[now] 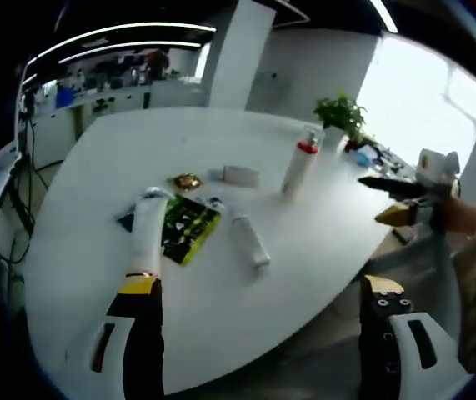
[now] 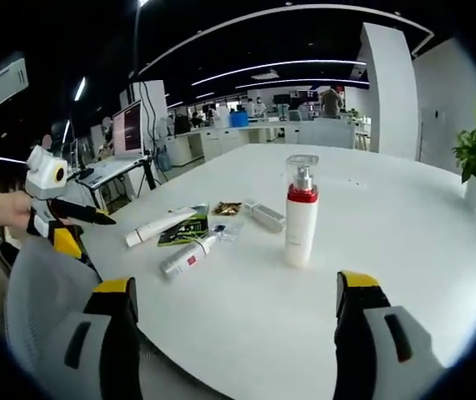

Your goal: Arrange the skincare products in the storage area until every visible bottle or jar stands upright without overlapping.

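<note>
Open-plan office, with desks and ceiling light strips behind; my work surface is a large white table [image 2: 404,250] with a potted plant [image 1: 341,113] at its far edge. I hold both grippers back from the table's near edge, neither yet committed to an item, which I judge to be a survey stance before the first pick.

My left gripper [image 1: 267,292] has its jaws spread wide with nothing between them. My right gripper [image 2: 235,293] is likewise spread and empty. In the left gripper view the right gripper sits at 3 o'clock; in the right gripper view the left gripper [image 2: 62,218] sits at 9 o'clock.

Findings on the products, right gripper view:
- Pump bottle [image 2: 301,211], white with a red collar and clear cap, stands upright near centre. Compliant.
- White tube [image 2: 161,226] lies flat at 9 o'clock from the bottle, one end resting on a dark green packet [image 2: 185,232]. Overlap, non-compliant.
- Small bottle [image 2: 187,256] with a red label lies on its side, just in front of the packet.
- Grey tube [image 2: 265,216] lies flat just beside the pump bottle, at its 10 o'clock.
- Gold sachet [image 2: 226,208] lies behind the packet.

In my judgement three items need standing up, and the task is barely begun. The tubes look light and narrow-based, so likely to topple when released
</note>
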The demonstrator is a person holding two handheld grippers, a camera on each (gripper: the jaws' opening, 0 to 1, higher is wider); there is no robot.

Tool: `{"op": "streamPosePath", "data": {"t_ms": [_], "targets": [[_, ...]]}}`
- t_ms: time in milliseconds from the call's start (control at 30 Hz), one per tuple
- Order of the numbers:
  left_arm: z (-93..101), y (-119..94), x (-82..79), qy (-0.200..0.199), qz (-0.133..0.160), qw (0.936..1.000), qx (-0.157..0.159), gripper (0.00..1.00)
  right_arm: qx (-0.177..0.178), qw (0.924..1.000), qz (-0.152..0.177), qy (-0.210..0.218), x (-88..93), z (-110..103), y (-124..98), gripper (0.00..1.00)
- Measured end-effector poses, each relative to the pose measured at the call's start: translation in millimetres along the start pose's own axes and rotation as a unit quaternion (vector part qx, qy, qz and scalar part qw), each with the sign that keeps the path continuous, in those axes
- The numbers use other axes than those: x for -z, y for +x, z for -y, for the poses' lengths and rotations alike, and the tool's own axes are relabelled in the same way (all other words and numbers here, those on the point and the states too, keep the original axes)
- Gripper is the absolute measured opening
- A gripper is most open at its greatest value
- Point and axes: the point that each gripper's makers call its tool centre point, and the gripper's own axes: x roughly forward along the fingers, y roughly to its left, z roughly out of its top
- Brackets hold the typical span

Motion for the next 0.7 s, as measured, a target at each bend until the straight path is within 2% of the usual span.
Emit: {"op": "streamPosePath", "data": {"t_ms": [267,500,700], "targets": [[-5.7,-1,-3.1,-0.012,0.006,0.9999,-0.008,0.97,0.000,1.0000,-0.004,0.002,3.9,1,0,0.99],[-21.4,2,-6.9,-0.017,-0.002,0.9994,-0.029,0.97,0.001,0.9998,-0.015,-0.012,10.3,0,2,0.98],[-36.8,7,-9.2,-0.013,-0.021,0.9988,-0.042,0.97,0.002,0.9998,-0.015,-0.012,11.1,1,2,0.97]]}}
